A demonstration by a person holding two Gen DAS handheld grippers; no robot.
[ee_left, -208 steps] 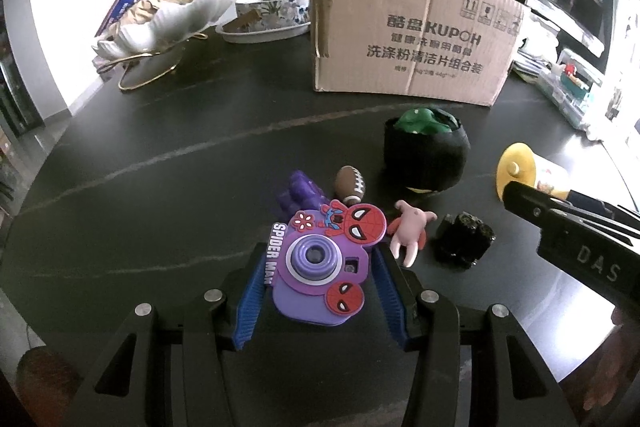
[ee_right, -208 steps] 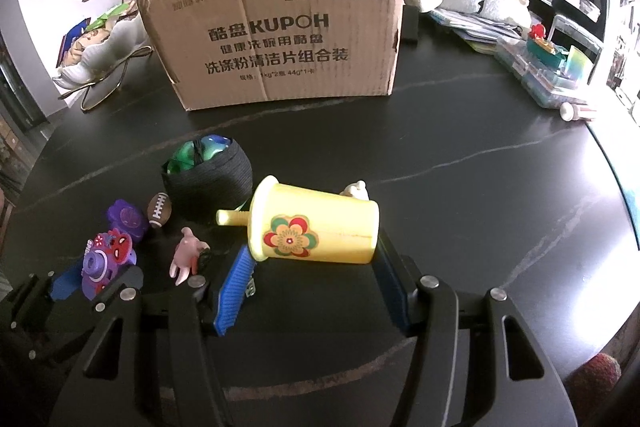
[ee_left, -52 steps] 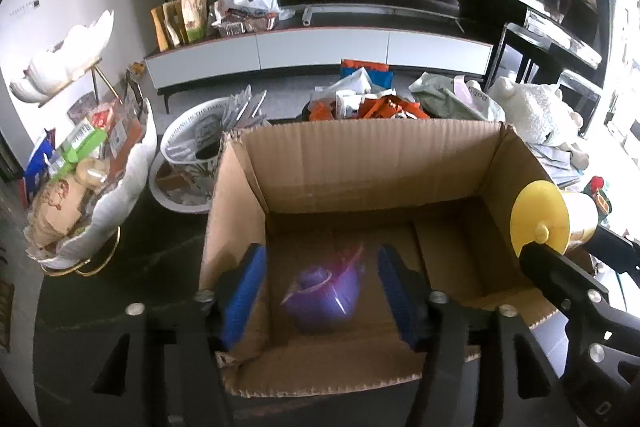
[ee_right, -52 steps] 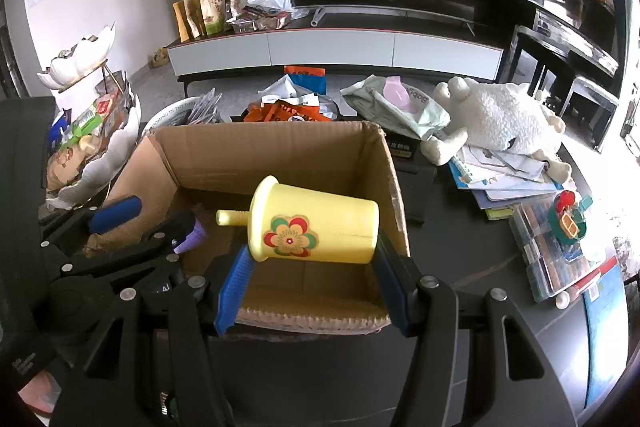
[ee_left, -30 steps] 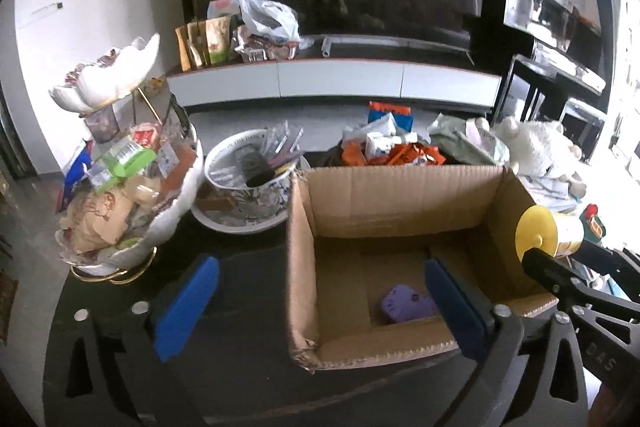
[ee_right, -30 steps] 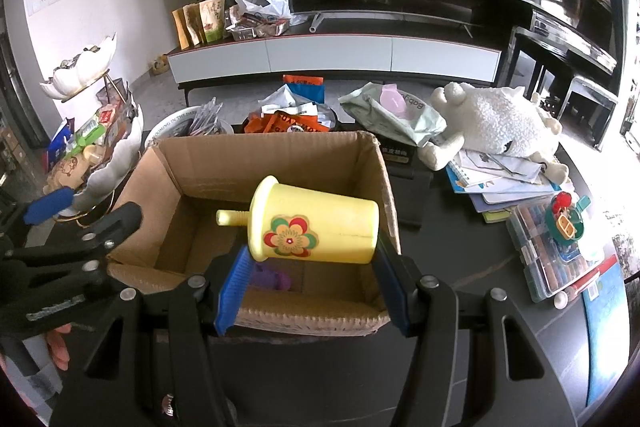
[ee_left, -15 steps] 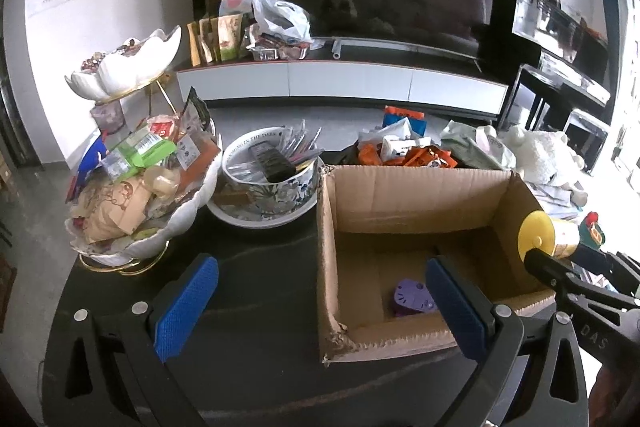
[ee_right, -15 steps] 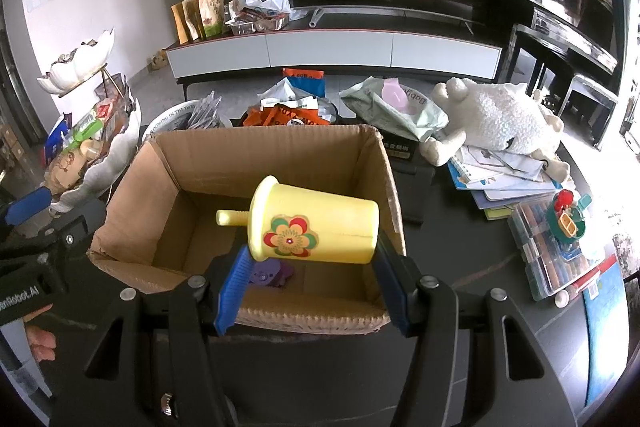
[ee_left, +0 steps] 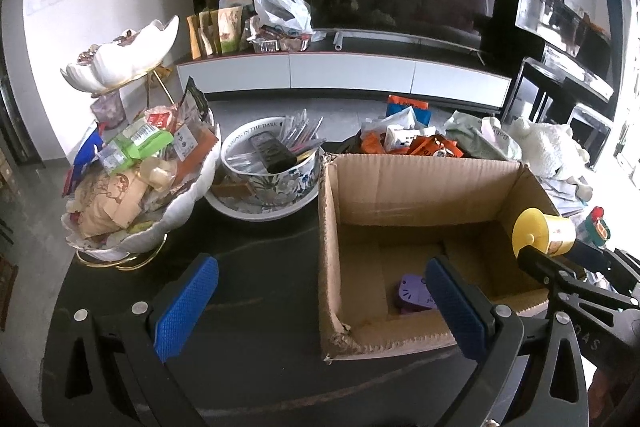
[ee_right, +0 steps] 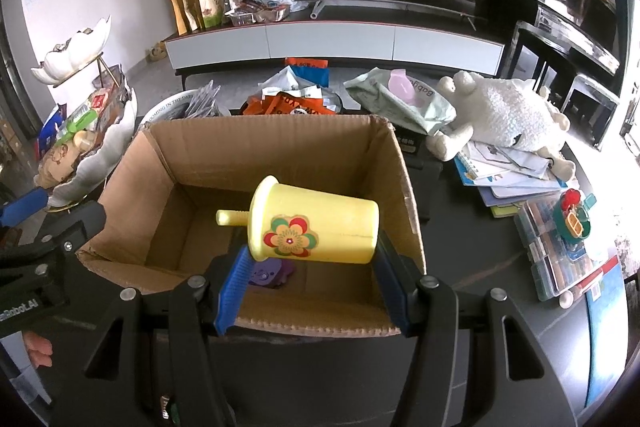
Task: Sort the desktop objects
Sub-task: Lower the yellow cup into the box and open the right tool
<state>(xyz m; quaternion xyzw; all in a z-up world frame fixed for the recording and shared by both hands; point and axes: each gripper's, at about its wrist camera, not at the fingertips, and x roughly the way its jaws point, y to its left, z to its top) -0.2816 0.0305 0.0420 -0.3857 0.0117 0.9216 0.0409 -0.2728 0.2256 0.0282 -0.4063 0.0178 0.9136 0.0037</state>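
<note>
An open cardboard box (ee_left: 424, 183) (ee_right: 276, 147) stands on the dark table. On its floor lies the purple toy camera (ee_left: 412, 293) (ee_right: 268, 273). My right gripper (ee_right: 310, 287) is shut on a yellow toy cup (ee_right: 320, 225) with a flower sticker, held sideways over the box's near right part. The same yellow cup (ee_left: 542, 235) shows at the box's right wall in the left wrist view. My left gripper (ee_left: 320, 307) is open and empty, up above the table to the left of the box's front.
A white shell-shaped stand of snacks (ee_left: 132, 179) and a patterned bowl (ee_left: 268, 183) sit left of the box. A white plush toy (ee_right: 508, 115), books (ee_right: 512, 179) and a clear organiser case (ee_right: 560, 247) lie to its right. Snack packets (ee_right: 296, 103) crowd behind it.
The left gripper let go of the purple camera in the box, opened wide and drew back to the left. The right gripper keeps the yellow cup over the box, nearly still.
</note>
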